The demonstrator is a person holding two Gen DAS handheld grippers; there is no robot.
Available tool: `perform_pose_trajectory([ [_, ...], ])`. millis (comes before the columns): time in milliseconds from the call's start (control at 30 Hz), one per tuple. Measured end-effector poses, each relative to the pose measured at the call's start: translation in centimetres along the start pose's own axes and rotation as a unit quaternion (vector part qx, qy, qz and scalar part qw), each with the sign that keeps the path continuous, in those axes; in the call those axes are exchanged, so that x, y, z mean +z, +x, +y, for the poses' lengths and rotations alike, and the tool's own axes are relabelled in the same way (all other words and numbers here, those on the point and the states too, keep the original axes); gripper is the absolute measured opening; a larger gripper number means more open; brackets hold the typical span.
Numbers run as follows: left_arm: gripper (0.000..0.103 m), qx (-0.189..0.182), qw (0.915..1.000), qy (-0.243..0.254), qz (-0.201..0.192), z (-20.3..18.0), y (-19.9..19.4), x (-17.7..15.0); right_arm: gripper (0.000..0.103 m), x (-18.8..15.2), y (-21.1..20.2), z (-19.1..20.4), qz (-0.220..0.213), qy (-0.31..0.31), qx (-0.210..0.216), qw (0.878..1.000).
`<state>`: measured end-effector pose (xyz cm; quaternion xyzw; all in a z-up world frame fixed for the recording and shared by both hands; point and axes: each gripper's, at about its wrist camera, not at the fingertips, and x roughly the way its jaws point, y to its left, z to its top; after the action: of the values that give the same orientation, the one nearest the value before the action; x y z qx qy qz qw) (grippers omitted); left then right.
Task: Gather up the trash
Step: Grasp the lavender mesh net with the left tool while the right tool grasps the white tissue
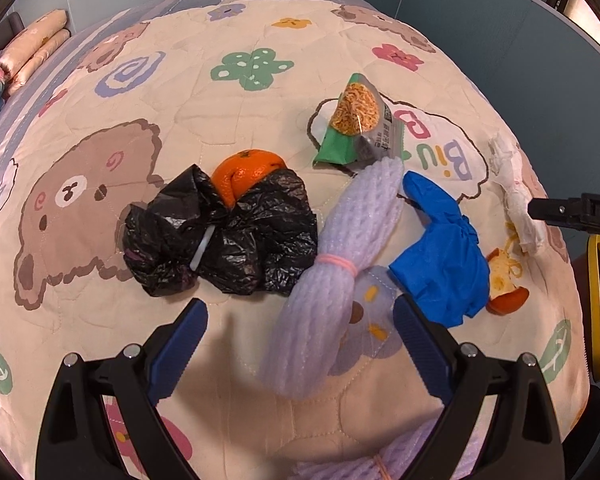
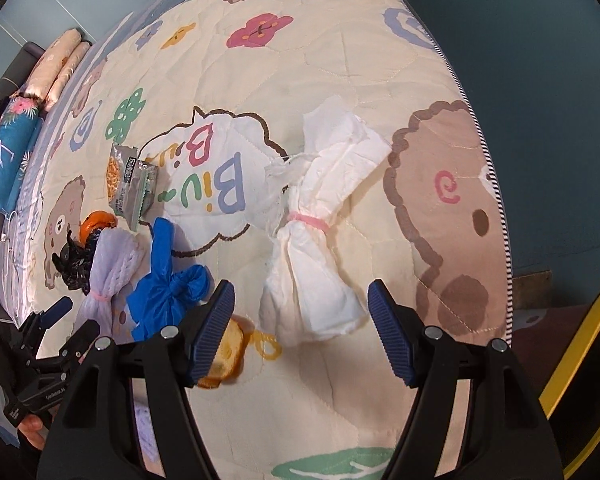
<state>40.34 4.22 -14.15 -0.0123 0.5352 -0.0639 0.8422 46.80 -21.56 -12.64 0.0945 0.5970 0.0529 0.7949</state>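
Nothing collected yet: bag (image 1: 220, 236), foam net (image 1: 340, 256), glove (image 1: 440, 256), tissue (image 2: 320, 232), wrapper (image 1: 356, 120), peel (image 1: 504, 280) all lay on bed (image 1: 240, 120). Both hand-held grippers, left (image 1: 300, 320) & right (image 2: 302, 308), spread, empty.

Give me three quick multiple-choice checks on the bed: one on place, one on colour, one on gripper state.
1. What lies between the black bag and the glove?
A. foam net
B. snack packet
C. tissue

2. The band on the tissue is:
A. blue
B. pink
C. yellow

3. The right gripper is:
A. shut on the tissue
B. shut on the peel
C. open over the tissue

Key: 1 A, the foam net sits between them in the left view; 2 B, a pink band cinches its middle; 3 C, both fingers stand apart on either side of the tissue's near end, clear of it.
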Motion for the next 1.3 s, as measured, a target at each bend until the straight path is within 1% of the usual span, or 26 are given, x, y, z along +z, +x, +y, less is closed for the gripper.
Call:
perform_pose_trajectory([
  [33,0.09,0.0,1.0,0.001,0.0,-0.1,0.1,0.0,0.066,0.1,0.2,0.1,0.001,0.0,-0.001,1.0],
  [100,0.09,-0.003,1.0,0.004,0.001,-0.2,0.4,0.1,0.06,0.3,0.7,0.2,0.005,-0.002,-0.005,1.0],
  [167,0.089,0.0,1.0,0.008,0.0,-0.4,0.6,0.0,0.057,0.4,1.1,0.3,0.007,-0.004,-0.011,1.0],
  [333,0.073,0.005,0.9997,0.022,0.007,-1.1,1.4,0.0,0.054,0.6,1.9,0.4,0.01,-0.006,-0.022,1.0],
  [367,0.068,0.007,0.9997,0.024,0.009,-1.2,1.6,0.0,0.051,0.7,2.2,0.5,0.012,-0.007,-0.028,1.0],
  [400,0.061,0.009,0.9996,0.025,0.012,-1.3,1.8,0.0,0.048,0.7,2.3,0.5,0.014,-0.008,-0.031,0.999],
  [433,0.056,0.009,0.9995,0.026,0.015,-1.4,2.0,0.1,0.046,0.7,2.6,0.6,0.015,-0.01,-0.035,0.999],
  [467,0.047,0.009,0.9994,0.026,0.019,-1.5,2.3,0.1,0.04,0.7,2.8,0.7,0.017,-0.012,-0.039,0.999],
  [500,0.035,0.009,0.9994,0.024,0.024,-1.5,2.5,0.0,0.034,0.7,3.0,0.8,0.017,-0.017,-0.049,0.999],
  [533,0.034,0.01,0.9994,0.02,0.028,-1.4,2.7,0.0,0.033,0.7,3.0,0.8,0.017,-0.018,-0.051,0.998],
  [600,0.029,0.014,0.9993,0.021,0.029,-1.6,2.8,-0.1,0.027,0.6,3.2,0.9,0.017,-0.022,-0.054,0.998],
  [667,0.027,0.026,0.9988,0.036,0.021,-2.1,2.4,-0.3,0.022,0.5,3.2,0.9,0.014,-0.021,-0.054,0.998],
  [767,0.026,0.016,0.9989,0.039,0.019,-2.2,1.6,-0.4,0.018,0.3,2.8,0.9,0.009,-0.019,-0.051,0.999],
  [833,0.026,0.016,0.999,0.038,0.016,-2.1,1.0,-0.4,0.016,0.1,2.2,0.9,0.005,-0.019,-0.048,0.999],
  [967,0.026,0.015,0.9994,0.031,0.012,-1.5,-0.3,-0.6,0.015,-0.4,0.5,0.9,-0.003,-0.021,-0.041,0.999],
  [1067,0.026,0.008,0.9997,0.019,0.009,-1.0,-1.3,-0.8,0.015,-1.0,-1.3,1.5,-0.015,-0.029,-0.035,0.999],
  [1300,0.026,0.01,0.9999,0.007,0.002,-0.3,-3.2,-1.4,0.015,-2.9,-4.5,3.1,-0.03,-0.055,-0.023,0.998],
])
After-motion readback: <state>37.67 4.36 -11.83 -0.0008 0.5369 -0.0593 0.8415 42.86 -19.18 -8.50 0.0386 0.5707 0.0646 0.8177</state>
